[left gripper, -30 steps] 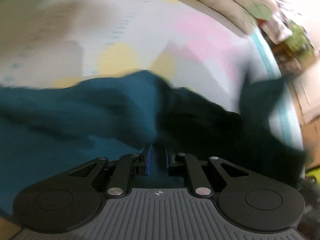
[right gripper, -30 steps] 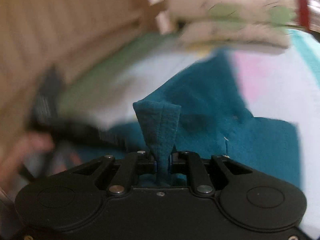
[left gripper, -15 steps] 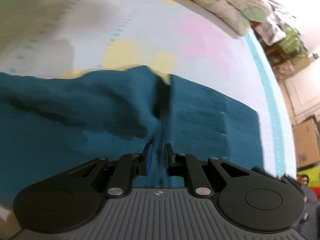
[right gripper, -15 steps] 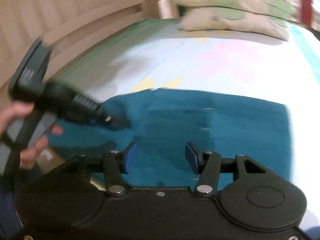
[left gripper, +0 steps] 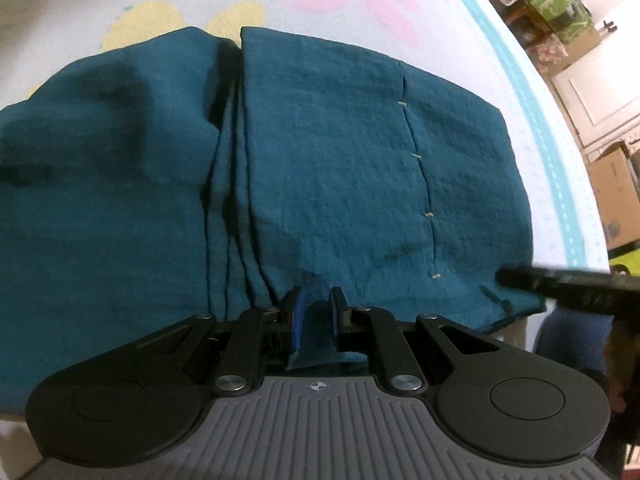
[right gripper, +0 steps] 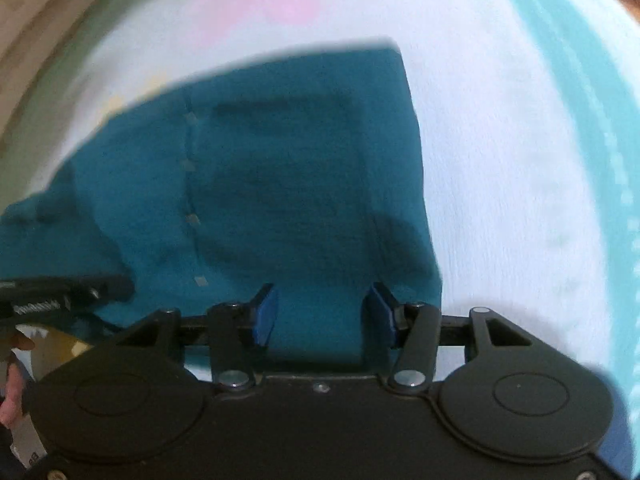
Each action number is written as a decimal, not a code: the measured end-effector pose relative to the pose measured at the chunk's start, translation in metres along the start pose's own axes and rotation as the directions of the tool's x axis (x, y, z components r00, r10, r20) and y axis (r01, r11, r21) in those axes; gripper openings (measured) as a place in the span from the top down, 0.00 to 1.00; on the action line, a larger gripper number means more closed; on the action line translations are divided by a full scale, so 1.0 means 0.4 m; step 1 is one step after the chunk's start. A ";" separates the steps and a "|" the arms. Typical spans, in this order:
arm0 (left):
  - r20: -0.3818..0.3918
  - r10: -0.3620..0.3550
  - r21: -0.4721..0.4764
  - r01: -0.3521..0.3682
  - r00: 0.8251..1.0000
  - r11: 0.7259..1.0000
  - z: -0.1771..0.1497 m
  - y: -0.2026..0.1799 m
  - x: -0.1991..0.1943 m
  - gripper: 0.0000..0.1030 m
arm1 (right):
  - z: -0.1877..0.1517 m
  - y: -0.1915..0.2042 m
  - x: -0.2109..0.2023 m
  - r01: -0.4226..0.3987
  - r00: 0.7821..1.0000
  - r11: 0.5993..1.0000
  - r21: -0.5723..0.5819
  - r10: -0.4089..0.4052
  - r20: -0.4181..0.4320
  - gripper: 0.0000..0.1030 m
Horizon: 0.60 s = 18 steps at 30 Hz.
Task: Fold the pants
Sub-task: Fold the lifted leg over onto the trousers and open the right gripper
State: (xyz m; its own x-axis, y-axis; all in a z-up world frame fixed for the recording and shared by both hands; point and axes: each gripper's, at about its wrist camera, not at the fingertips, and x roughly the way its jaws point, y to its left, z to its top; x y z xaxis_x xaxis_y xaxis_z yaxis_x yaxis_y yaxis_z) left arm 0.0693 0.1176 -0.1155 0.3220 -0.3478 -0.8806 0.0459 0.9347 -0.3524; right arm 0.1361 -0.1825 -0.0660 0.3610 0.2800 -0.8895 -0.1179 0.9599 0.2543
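A pale bedsheet with pink, yellow patches; cardboard boxes stand beyond its edge.

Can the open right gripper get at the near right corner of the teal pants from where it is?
Probably yes. The right gripper is open just above the pants, whose right edge lies flat on the sheet beside it, nothing between.

Indoor light was soft and fairly dim. The left wrist view was mostly sharp on the teal pants, with dark shadow patches at left. The right wrist view was motion-blurred throughout, the bed sheet smeared. Fisheye curvature bent both views' edges
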 end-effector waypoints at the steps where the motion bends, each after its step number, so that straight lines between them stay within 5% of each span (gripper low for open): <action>1: -0.003 -0.004 -0.005 0.004 1.000 1.000 0.002 0.001 0.000 0.88 | -0.016 -0.012 -0.023 -0.005 0.999 1.000 -0.009 0.005 0.039 0.43; 7: 0.015 -0.010 -0.011 0.010 1.000 1.000 -0.010 0.017 -0.003 0.88 | 0.082 -0.065 -0.038 0.036 0.964 0.997 0.070 -0.053 0.259 0.31; 14: 0.037 0.016 0.016 -0.016 0.999 1.000 -0.023 0.002 -0.010 0.88 | 0.172 -0.103 0.064 0.035 0.966 0.995 0.092 -0.057 0.251 0.34; 16: 0.044 0.016 0.018 -0.016 0.999 1.000 -0.028 0.003 -0.014 0.87 | 0.174 -0.091 0.083 -0.018 0.973 0.996 0.093 -0.004 0.232 0.60; 17: 0.049 0.019 0.024 -0.020 0.999 1.000 -0.029 0.001 -0.016 0.87 | 0.170 -0.078 0.081 -0.002 0.973 0.997 0.072 -0.015 0.232 0.83; 18: 0.053 0.023 0.033 -0.025 0.998 0.999 -0.029 -0.004 -0.018 0.87 | 0.163 -0.055 0.071 0.023 0.970 0.999 0.028 -0.029 0.241 0.87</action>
State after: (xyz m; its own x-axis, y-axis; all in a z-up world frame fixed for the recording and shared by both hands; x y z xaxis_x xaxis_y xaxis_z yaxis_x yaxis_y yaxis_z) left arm 0.0558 0.1180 -0.1123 0.3730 -0.3220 -0.8702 0.0692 0.9449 -0.3199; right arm 0.2092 -0.1949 -0.0724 0.5770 0.2467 -0.7786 -0.0833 0.9661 0.2444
